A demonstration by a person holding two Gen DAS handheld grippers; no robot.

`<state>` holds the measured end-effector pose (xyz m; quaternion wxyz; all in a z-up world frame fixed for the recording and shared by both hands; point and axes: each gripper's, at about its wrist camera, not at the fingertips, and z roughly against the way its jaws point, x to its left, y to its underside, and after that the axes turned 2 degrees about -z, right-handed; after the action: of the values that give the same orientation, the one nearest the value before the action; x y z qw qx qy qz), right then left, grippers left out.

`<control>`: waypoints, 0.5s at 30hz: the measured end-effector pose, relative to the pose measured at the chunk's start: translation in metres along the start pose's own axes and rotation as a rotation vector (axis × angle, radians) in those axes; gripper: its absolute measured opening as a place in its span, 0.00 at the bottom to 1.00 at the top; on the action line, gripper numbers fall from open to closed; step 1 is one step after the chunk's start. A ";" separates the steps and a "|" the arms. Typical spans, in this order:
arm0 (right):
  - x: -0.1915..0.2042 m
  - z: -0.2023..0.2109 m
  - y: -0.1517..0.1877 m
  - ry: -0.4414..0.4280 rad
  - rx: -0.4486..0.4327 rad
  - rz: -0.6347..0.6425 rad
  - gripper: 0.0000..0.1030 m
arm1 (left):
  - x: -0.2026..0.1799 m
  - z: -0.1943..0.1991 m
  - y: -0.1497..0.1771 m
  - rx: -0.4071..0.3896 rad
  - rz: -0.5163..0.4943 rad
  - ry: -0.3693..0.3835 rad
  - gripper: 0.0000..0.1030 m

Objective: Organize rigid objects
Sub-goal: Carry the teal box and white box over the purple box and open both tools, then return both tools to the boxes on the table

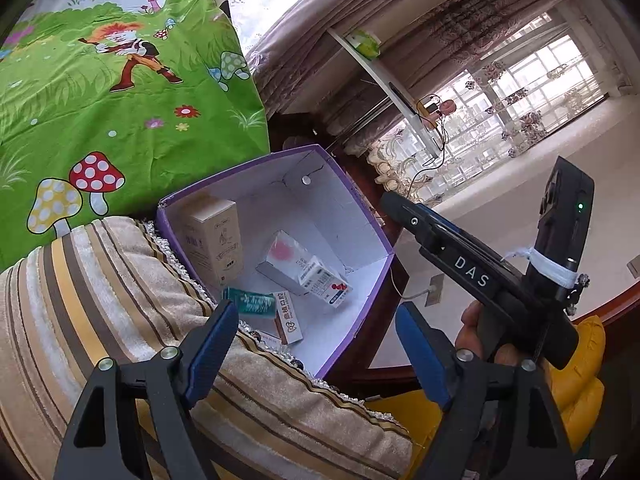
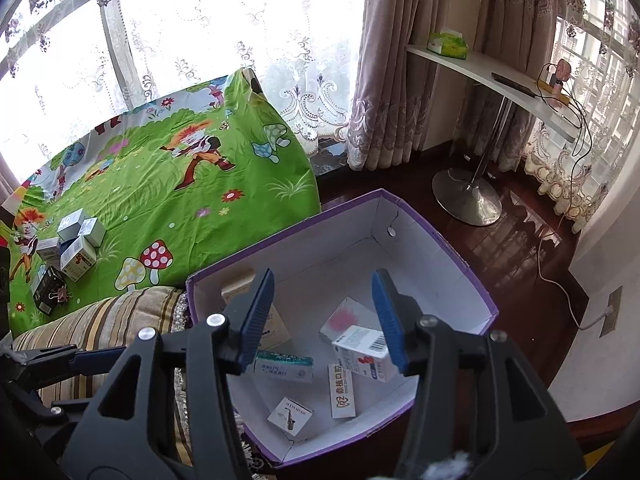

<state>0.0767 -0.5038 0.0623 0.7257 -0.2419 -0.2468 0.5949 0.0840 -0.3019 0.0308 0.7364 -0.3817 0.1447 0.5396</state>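
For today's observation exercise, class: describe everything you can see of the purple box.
The purple box is an open, lidless cardboard carton, purple outside and white inside, with a small round disc on its far inner wall and a crack line beside it. It sits upright against a striped cushion, above the dark wood floor. Several small packages lie loose on its bottom, among them a teal pack and a white carton with a barcode; a tall beige carton stands against the left wall.

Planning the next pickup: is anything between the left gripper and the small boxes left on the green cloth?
Nothing visible blocks them. The remaining boxes lie in the open on the green cloth; the left gripper, empty, hangs over the striped cushion beside the purple box.
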 end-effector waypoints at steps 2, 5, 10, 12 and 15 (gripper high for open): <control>0.002 0.001 0.000 -0.007 0.000 0.003 0.54 | 0.001 0.003 0.000 -0.012 0.003 -0.009 0.79; 0.006 0.002 0.001 -0.022 -0.002 0.009 0.57 | 0.004 0.013 -0.002 -0.046 -0.005 -0.031 0.79; 0.018 0.002 0.000 -0.043 0.006 0.028 0.59 | 0.015 0.039 -0.007 -0.123 0.003 -0.078 0.79; 0.025 0.003 0.000 -0.053 0.004 0.041 0.60 | 0.022 0.052 -0.009 -0.147 0.007 -0.097 0.79; 0.037 0.004 -0.001 -0.069 0.007 0.065 0.61 | 0.036 0.077 -0.010 -0.198 0.013 -0.133 0.79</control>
<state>0.0813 -0.4673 0.0682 0.6977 -0.2265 -0.2616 0.6272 0.0909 -0.2234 0.0639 0.6995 -0.4151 0.0440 0.5801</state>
